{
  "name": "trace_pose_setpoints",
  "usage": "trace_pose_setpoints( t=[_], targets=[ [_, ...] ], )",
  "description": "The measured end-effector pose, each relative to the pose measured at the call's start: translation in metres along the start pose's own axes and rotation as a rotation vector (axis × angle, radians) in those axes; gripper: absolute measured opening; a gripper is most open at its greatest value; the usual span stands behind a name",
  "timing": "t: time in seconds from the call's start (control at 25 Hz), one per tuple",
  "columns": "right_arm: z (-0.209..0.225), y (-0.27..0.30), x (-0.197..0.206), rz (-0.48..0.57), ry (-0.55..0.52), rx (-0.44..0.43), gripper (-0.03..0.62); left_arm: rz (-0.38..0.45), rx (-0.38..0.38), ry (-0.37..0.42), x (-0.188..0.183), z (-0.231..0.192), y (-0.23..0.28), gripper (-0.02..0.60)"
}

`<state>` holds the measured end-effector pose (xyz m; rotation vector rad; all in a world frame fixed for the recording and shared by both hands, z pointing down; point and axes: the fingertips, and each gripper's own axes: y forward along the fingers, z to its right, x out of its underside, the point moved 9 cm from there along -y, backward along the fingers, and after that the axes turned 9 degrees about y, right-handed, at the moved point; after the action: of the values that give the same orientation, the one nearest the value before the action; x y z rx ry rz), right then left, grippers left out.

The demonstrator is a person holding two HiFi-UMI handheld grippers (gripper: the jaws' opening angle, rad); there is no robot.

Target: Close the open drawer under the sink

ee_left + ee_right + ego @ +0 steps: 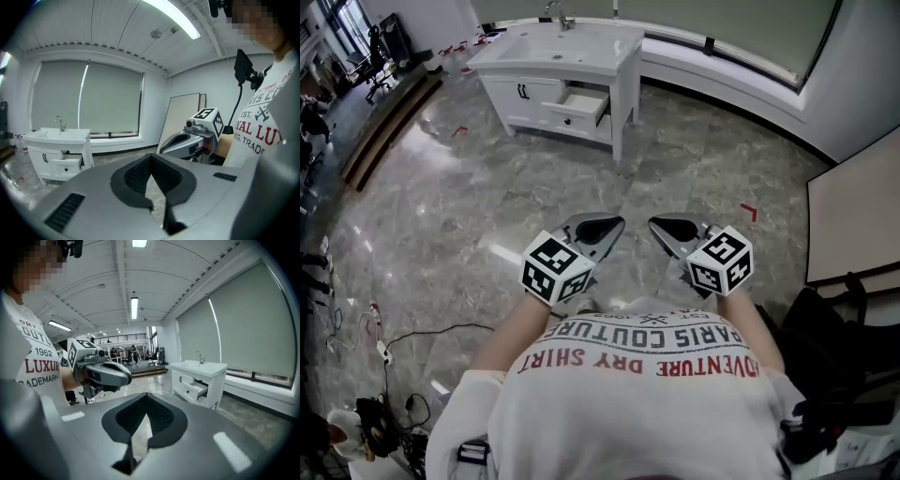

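Left gripper [150, 158]: smooth grey plastic shell with black ribbed pads. The jaws meet at their tips, leaving only a thin wedge-shaped slit behind them, and nothing sits between them.
Right gripper [146, 399]: same grey shell and ribbed black pads. The tips are closed on each other and it is empty.
Marker cubes [555, 267]: white boxes printed with black square patterns, one on each gripper. They sit side by side just below the middle of the head view, close to the person's chest.
Drawer [579, 103]: white open-topped box with a flat front and a small dark knob. It is pulled out of the cabinet's right half, at 12 o'clock from the grippers and well apart from both.
Vanity [517, 105]: white painted cabinet on straight legs. A door with two dark handles is at 9 o'clock from the drawer.
Sink [567, 45]: glossy white rectangular basin on top of the vanity.
Faucet [562, 13]: curved metal, at the basin's 12 o'clock edge.
Floor [478, 206]: polished grey veined stone with bright glare streaks.
Shirt [647, 403]: white fabric with red and dark lettering.
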<state>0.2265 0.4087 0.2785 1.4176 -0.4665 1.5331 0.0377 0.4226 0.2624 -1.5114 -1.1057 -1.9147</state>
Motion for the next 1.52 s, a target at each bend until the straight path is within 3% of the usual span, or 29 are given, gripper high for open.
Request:
trace_pose_setpoints(
  t=[0.48,0.88,1.2,1.52],
  targets=[
    [0.011,0.002,-0.003,0.016,0.022,-0.051,0.002,-0.011,0.036,-0.082,0.004,-0.002,0.010,0.000],
    [0.042,0.050,-0.013,0.004,0.049,-0.080,0.002,-0.022,-0.007,-0.131,0.022,-0.057,0.021,0.000],
    [0.118,0.140,-0.032,-0.021,0.098,-0.065,0.002,-0.047,0.015,-0.167,0.052,-0.165,0.065,0.000],
    [0.242,0.295,-0.082,-0.066,0.191,-0.023,0.002,-0.114,0.040,-0.239,0.089,-0.362,0.130,0.001]
  ],
)
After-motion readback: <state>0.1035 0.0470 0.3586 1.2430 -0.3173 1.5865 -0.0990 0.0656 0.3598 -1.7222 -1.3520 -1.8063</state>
